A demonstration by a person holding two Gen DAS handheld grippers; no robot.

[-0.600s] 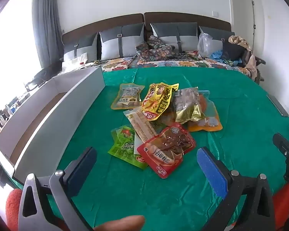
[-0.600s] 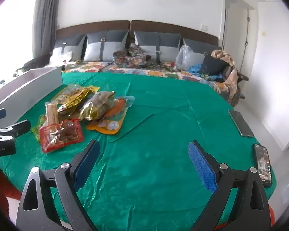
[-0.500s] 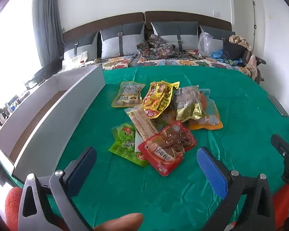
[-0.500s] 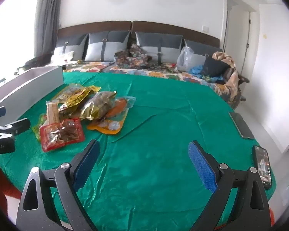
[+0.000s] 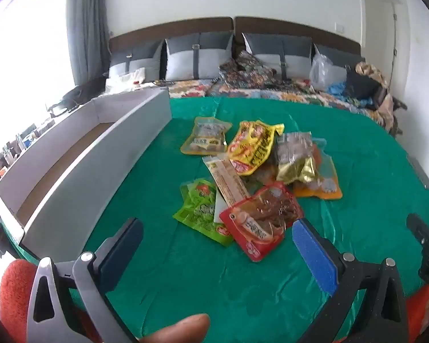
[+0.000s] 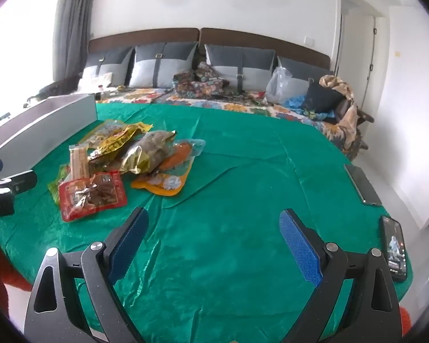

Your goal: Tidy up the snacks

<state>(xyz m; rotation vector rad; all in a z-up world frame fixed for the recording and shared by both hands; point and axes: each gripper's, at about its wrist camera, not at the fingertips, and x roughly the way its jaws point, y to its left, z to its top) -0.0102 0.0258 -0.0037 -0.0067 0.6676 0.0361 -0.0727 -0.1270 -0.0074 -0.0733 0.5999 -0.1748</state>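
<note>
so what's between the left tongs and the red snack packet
Only bare green cloth separates the open left tongs from the red plastic snack packet, seen in the left wrist view.

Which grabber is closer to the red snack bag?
Left. The left gripper hangs open just before the red snack bag; the right gripper is open off to its right over bare green cloth.

- Lying heaped mid-frame on the tablecloth [image 5: 357, 148]: snack packets [image 5: 254, 177].
- Standing along the left edge, beside them: tray [image 5: 100, 165].
- Resting at right edge: two phones [image 6: 394, 248].
</note>
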